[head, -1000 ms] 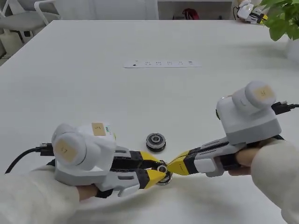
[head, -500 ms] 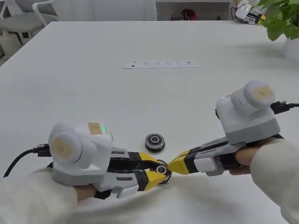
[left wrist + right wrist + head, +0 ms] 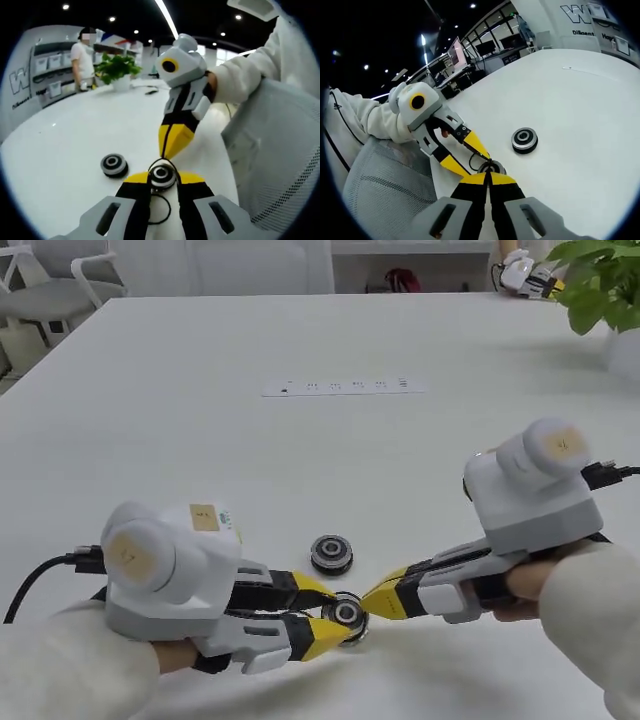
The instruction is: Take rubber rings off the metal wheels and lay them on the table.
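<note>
In the head view the left gripper (image 3: 341, 612) sits low at the near edge of the table (image 3: 200, 420), its jaws a little apart and closed on a wheel (image 3: 348, 614) from both sides. The right gripper (image 3: 367, 602) comes in from the right with its tips pressed together, touching the wheel's rim. A second wheel (image 3: 331, 553) lies flat on the table just beyond them. A power strip (image 3: 345, 387) lies farther off in the middle of the white table, a plant (image 3: 600, 280) stands at the far right corner and a chair (image 3: 60, 285) at the far left. In the left gripper view the left gripper (image 3: 162, 179) clamps the wheel (image 3: 162, 174) between its yellow tips. The right gripper (image 3: 167, 153) points down at the wheel from above, jaws together, pinching a thin black ring (image 3: 153, 164) that stands off the rim. A thin black loop (image 3: 159, 216) shows below the wheel between the jaws; I cannot tell whether it is part of the same ring. The second wheel (image 3: 114, 165) lies just to the left. The plant (image 3: 117, 67) and a person (image 3: 84, 57) in front of shelves (image 3: 47, 67) are at the far end. In the right gripper view the right gripper (image 3: 490, 178) is pressed shut with its tips at the wheel (image 3: 493, 166), which the left gripper (image 3: 478, 164) holds from the left. The second wheel (image 3: 524, 139) lies nearby on the table (image 3: 580, 125), and desks (image 3: 485, 52) with monitors stand beyond.
</note>
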The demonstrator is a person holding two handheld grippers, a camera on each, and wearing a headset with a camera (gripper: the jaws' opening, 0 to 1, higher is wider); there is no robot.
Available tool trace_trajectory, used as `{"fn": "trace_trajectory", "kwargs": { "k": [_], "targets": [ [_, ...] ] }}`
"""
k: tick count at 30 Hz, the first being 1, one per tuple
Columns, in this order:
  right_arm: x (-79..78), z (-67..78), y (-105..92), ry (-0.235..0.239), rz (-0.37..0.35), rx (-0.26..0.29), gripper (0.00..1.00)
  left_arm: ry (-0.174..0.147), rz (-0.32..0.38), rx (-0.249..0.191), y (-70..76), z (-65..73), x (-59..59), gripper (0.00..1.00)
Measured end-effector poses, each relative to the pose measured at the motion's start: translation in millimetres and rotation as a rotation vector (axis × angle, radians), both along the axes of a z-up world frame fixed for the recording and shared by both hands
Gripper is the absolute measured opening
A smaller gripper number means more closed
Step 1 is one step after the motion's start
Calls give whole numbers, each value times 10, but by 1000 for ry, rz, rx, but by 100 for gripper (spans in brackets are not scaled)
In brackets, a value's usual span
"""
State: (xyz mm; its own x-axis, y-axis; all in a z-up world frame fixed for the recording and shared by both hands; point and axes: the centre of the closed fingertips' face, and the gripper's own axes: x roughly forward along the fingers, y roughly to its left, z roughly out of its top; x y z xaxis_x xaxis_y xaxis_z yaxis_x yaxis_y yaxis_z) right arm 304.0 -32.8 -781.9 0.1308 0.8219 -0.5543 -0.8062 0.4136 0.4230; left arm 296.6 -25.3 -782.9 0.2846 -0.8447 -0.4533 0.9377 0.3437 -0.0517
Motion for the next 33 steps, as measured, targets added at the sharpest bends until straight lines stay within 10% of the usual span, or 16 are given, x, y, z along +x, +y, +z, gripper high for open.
{"fn": "trace_trajectory", "kwargs": {
  "k": [10,14,33],
  "targets": [
    [52,84,-33,-16,-18,18,0,-52,28,-14,122,276,83,38],
    [73,122,-39,-20,-31,29,0,-102,-6,66,216,264,72,43],
    [164,435,-48,-60,-105,121,0,-106,76,60,657,475,54,67]
  ]
}}
